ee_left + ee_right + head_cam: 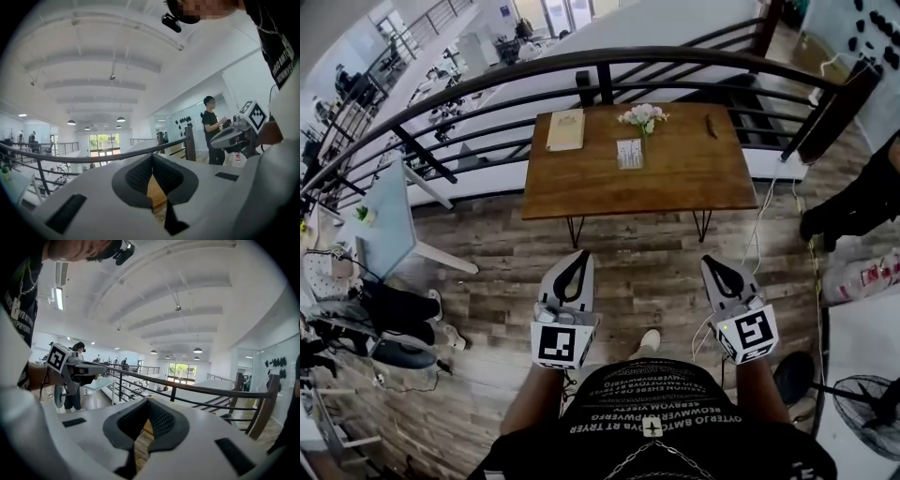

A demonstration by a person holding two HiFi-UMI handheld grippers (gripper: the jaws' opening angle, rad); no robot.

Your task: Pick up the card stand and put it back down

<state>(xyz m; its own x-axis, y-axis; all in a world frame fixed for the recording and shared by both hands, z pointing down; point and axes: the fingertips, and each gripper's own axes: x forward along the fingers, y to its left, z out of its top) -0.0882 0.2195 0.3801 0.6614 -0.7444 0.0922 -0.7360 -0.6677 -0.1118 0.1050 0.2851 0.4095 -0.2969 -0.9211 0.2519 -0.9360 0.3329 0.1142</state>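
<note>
- Room: big bright office loft w/ a wood floor. A curved dark railing runs just behind the table.
- Table: brown wood top on thin black legs, up against the railing.
- White desk: off to the table's left, well apart from it.
- Person in black: past the table's right end, only partly in the head view.
- L gripper: on the near side of the table, over the floor and well short of the table edge. It points at the table. The tips are pressed together w/ nothing btwn them.
- R gripper: also on the table's near side, well apart from it & beside the L one. The jaws are closed tight & hold nothing.
- Tan pad: lies flat at the table's back left.
- Flowers: small white bunch at the table's back middle.
- Card stand: stands on the table near the middle, just in front of the flowers. Neither gripper touches it.
- Small dark thing: at the table's back right, too small to tell what it is.
</note>
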